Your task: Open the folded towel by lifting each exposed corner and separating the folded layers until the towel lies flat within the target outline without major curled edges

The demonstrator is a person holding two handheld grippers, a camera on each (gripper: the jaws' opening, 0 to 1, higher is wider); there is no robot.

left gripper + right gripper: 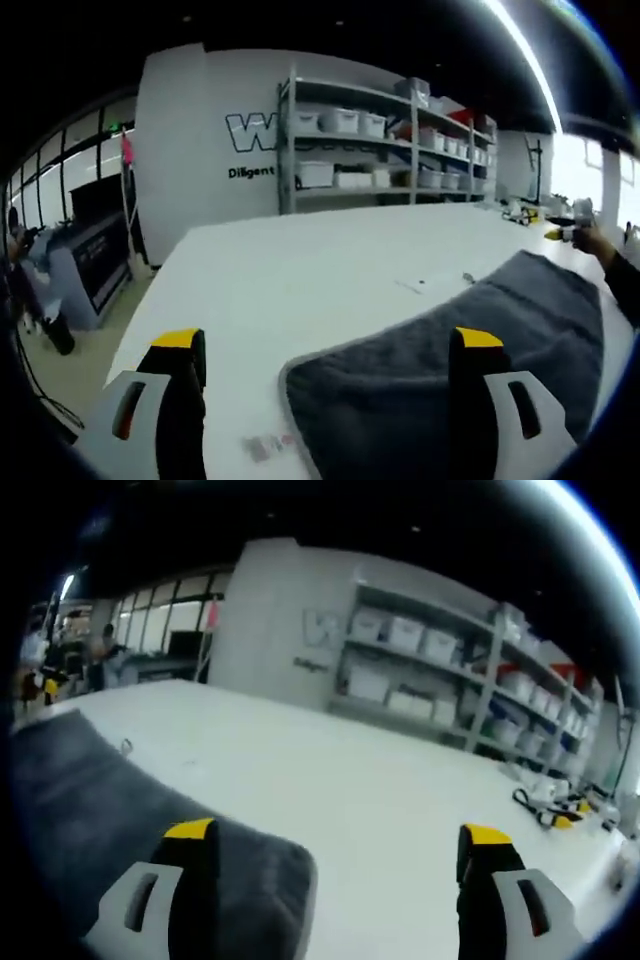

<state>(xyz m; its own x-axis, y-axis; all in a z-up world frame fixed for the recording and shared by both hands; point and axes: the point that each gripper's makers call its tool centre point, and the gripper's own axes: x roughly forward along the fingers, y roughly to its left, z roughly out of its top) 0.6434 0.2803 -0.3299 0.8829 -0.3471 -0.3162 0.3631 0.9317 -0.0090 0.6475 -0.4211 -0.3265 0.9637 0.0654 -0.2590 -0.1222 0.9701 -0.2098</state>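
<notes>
Looking across the large white bench (300, 270): the dark grey terry towel (440, 370) lies on it, spread over the bench's near portion. In the left gripper view it runs from a rounded near corner between the jaws out to the far right; in the right gripper view the same towel (110, 800) occupies the left side with another rounded corner just by the left jaw. Surface looks mostly flat, edges visible here aren't curled. I can't tell whether a fold layer remains, and no target outline is legible on the bench.

Behind the bench stands a grey metal shelving rack with white bins (390, 140), against a white wall.

Left tool (330, 345): jaws spread wide, yellow tips, hovering low over the towel's near corner, pinching nothing; contact can't be confirmed. Right tool (335, 835): jaws also spread, empty, left jaw over the towel's corner, right jaw over bare bench.

Small stuff: a tangle of black cable with yellow bits (545, 810) at the far right bench edge, well apart from the towel.

Judgement: unfolding looks largely done. What's left, as far as visible: check for a remaining layer, square the towel to the outline, flatten corners.
</notes>
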